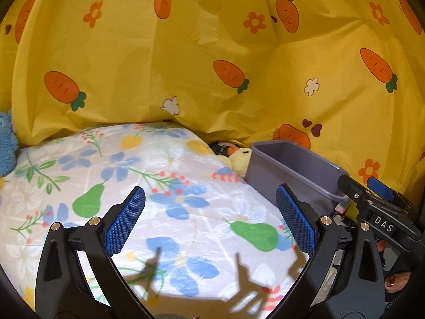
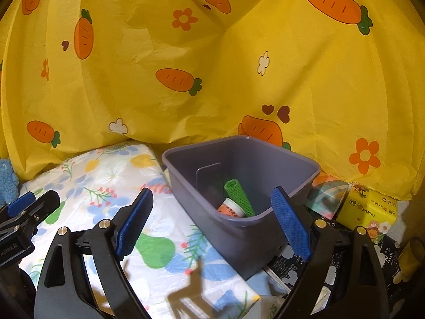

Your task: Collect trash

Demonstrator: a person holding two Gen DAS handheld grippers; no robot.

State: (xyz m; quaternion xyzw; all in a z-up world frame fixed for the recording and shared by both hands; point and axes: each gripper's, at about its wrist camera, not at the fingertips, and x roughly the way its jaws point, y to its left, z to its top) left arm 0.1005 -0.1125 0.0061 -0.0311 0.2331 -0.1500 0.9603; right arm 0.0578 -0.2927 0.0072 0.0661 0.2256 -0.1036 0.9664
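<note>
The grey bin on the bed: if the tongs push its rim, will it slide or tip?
The grey bin probably tips or rocks rather than slides: it rests on a soft floral quilt. It likely feels light, holding only a green roll and paper cup. Its plastic walls look stiff.

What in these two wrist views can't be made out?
- Bin bottom, right wrist: near wall hides it below the paper cup and green roll.
- Bin contents, left wrist: wall hides them.
- Yellow plush, left wrist: half-hidden behind the floral bedding.
</note>
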